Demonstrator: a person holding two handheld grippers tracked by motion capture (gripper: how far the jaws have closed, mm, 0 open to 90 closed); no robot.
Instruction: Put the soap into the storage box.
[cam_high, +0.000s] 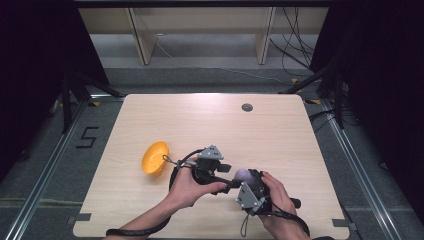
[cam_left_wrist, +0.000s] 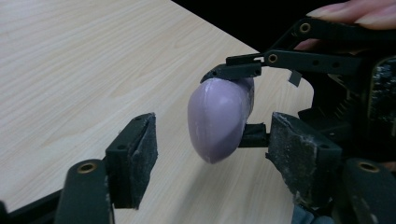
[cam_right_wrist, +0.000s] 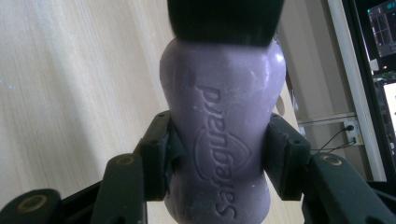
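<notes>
Handover step, by my reading: right gripper (cam_right_wrist: 219, 158) jaws clamp the purple soap bar (cam_right_wrist: 224, 126) above the tabletop (cam_high: 210, 125), left gripper (cam_left_wrist: 210, 154) jaws stand apart around its free end, untouching; next calls for closing squarely, then right release.

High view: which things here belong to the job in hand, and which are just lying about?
In the job:
- purple moulded soap bar, clamped in the right gripper
- left gripper, fingers either side of the bar, not pressing

Lying about:
- orange plastic bowl, tipped on its side
- round grey grommet in the light wooden table
</notes>
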